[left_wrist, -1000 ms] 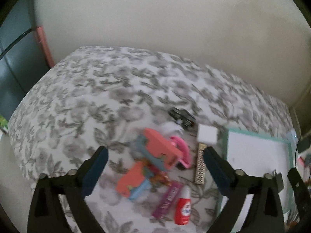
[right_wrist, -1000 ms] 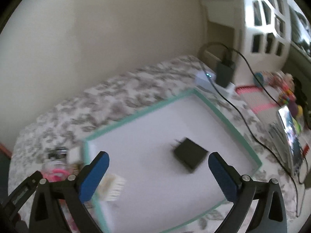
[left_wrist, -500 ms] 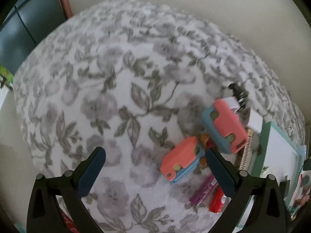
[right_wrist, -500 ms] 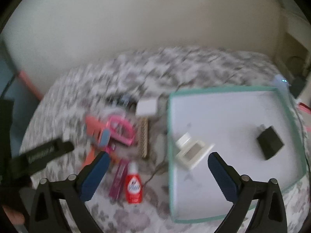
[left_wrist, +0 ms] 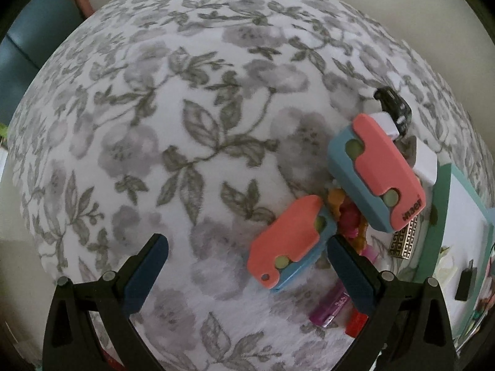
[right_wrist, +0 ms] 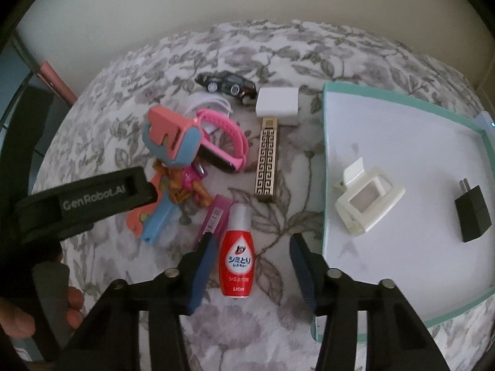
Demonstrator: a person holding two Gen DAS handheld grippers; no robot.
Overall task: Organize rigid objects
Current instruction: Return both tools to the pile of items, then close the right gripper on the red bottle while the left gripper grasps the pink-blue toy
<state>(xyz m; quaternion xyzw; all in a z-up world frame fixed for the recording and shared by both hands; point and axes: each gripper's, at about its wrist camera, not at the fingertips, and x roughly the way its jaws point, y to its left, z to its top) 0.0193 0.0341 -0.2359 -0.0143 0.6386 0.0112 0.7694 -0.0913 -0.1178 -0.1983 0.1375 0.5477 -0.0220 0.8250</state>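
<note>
A teal-rimmed white tray (right_wrist: 448,117) at the right holds a cream hair claw (right_wrist: 368,204) and a black charger (right_wrist: 471,213). Left of it on the floral cloth lie a red LION bottle (right_wrist: 238,253), a gold patterned bar (right_wrist: 266,164), a white box (right_wrist: 278,105), a black toy car (right_wrist: 229,83), a pink watch (right_wrist: 222,142) and two coral-and-blue toys (left_wrist: 376,170). My right gripper (right_wrist: 250,262) is open, its fingers either side of the red bottle. My left gripper (left_wrist: 247,266) is open and empty, just left of the lower coral toy (left_wrist: 290,241).
A purple tube (right_wrist: 216,216) and small orange and pink figures (right_wrist: 188,185) lie among the pile. The left gripper's black body (right_wrist: 83,201) crosses the right wrist view. The cloth's left half (left_wrist: 139,139) is bare. A beige wall (right_wrist: 247,0) stands behind.
The right gripper swung left from the tray, came down over the red bottle and narrowed its opening. The left gripper moved closer to the coral toys. The cream claw now lies in the tray.
</note>
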